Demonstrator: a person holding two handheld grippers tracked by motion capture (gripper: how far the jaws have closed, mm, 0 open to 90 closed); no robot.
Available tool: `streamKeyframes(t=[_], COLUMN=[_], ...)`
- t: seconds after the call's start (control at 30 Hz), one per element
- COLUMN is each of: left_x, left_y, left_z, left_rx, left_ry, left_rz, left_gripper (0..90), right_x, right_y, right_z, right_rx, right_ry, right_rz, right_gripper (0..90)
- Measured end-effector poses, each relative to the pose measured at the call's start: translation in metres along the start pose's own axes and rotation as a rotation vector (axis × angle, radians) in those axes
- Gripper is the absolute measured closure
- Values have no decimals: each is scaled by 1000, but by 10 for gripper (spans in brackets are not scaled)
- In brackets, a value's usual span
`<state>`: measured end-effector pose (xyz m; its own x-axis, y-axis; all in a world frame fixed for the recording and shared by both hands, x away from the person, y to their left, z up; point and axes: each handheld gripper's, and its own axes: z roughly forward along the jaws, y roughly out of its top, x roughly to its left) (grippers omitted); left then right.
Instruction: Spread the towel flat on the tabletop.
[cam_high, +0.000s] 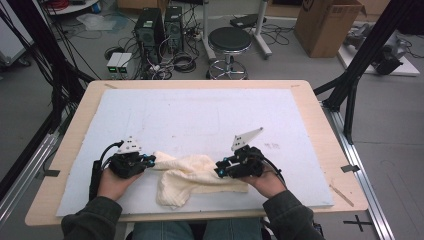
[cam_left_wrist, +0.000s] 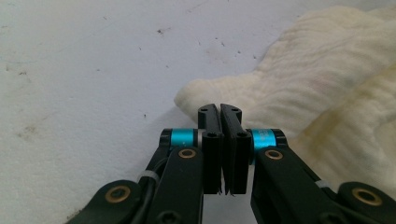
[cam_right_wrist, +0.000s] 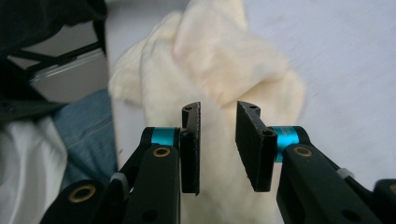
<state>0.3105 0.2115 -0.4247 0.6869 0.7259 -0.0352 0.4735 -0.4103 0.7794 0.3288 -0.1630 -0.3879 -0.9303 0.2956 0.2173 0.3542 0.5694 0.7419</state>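
So the cream towel (cam_high: 187, 176) is lying crumpled on the white foam sheet (cam_high: 200, 115) that covers the wooden tabletop (cam_high: 325, 130), close to the person's edge, right between the two grippers. The left gripper (cam_high: 149, 161) sits at the towel's left end with its jaws pressed together; in the left gripper view the tips are right at the edge of the cloth (cam_left_wrist: 299, 84), and I can't tell if any fabric is caught between them. The right gripper (cam_high: 220, 171) is at the towel's right side with its jaws spread apart, the cloth (cam_right_wrist: 219, 70) lying under and past them, nothing pinched. Nothing else sits on the sheet, so nothing blocks either gripper. Beyond the tabletop there's a black stool (cam_high: 229, 42), two computer towers (cam_high: 160, 27) with tangled cables, and a cardboard box (cam_high: 327, 25).
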Motion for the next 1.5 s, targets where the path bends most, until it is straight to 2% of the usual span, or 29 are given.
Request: streamKeyframes(t=[0.13, 0.2, 0.27, 0.37, 0.43, 0.53, 0.57, 0.6, 0.63, 0.67, 0.73, 0.77, 0.83, 0.9, 0.97, 1.0, 1.07, 1.17, 1.2, 1.3, 1.33, 1.37, 1.43, 1.5], left_x=[-1, -1, 0, 0, 1, 1, 1, 1, 1, 2, 1, 1, 0, 0, 1, 1, 2, 3, 4, 7, 8, 10, 11, 13], left_y=[-1, -1, 0, 0, 0, 0, 0, 0, 1, 1, 2, 4, 8, 14, 19, 23, 29, 33, 35, 34, 34, 34, 33, 33], left_z=[2, 3, 3, 4, 4, 3, 3, 3, 4, 4, 4, 4, 4, 5, 7, 9, 14, 21, 29, 36, 37, 37, 37, 37], left_rx=[2, -1, -2, -13, -13, -15, -19, -19, -19, -23, -31, -35, -48, -65, -87, -80, -85, -82, -55, -32, -25, -19, -19, -16], left_ry=[-3, -4, -5, -6, -8, -7, -7, -7, -7, -8, -7, -6, -15, -15, -13, -13, -9, -10, -4, -2, 1, 2, 7, 9], left_rz=[5, 3, 10, 5, 9, 8, 8, 11, 12, 8, 5, 8, 3, 5, -11, -10, -15, -24, -34, -51, -55, -51, -57, -62], left_gripper=[867, 867, 867, 867, 867, 867, 867, 867, 867, 867, 867, 867, 867, 868, 868, 868, 868, 867, 867, 868, 867, 867, 867, 867], right_x=[-17, -25, -33, -39, -42, -45, -44, -44, -45, -46, -46, -46, -45, -44, -46, -47, -48, -51, -52, -57, -59, -61, -63, -65], right_y=[12, 14, 15, 15, 16, 16, 15, 15, 14, 15, 14, 15, 15, 15, 12, 10, 4, -7, -12, -27, -31, -34, -35, -32], right_z=[8, 18, 30, 45, 54, 66, 69, 71, 71, 70, 69, 67, 57, 41, 21, 11, -5, -20, -21, -20, -19, -18, -22, -29], right_rx=[11, 29, 54, 79, 100, 125, 137, 155, 150, 153, 161, 162, 147, 120, 72, 60, 44, 40, 50, 87, 102, 107, 68, -6], right_ry=[-61, -74, -93, -103, -117, -113, -126, -128, -136, -125, -114, -129, -155, -201, -251, -281, -343, -389, -391, -366, -345, -310, -285, -280], right_rz=[-1, 18, 10, 26, 14, 7, -1, 0, 1, 3, 12, 3, 14, 14, 40, 54, 72, 111, 116, 142, 160, 173, 173, 171], right_gripper=[685, 670, 653, 637, 639, 682, 703, 735, 785, 843, 860, 862, 864, 865, 865, 864, 864, 863, 862, 846, 808, 729, 668, 631])
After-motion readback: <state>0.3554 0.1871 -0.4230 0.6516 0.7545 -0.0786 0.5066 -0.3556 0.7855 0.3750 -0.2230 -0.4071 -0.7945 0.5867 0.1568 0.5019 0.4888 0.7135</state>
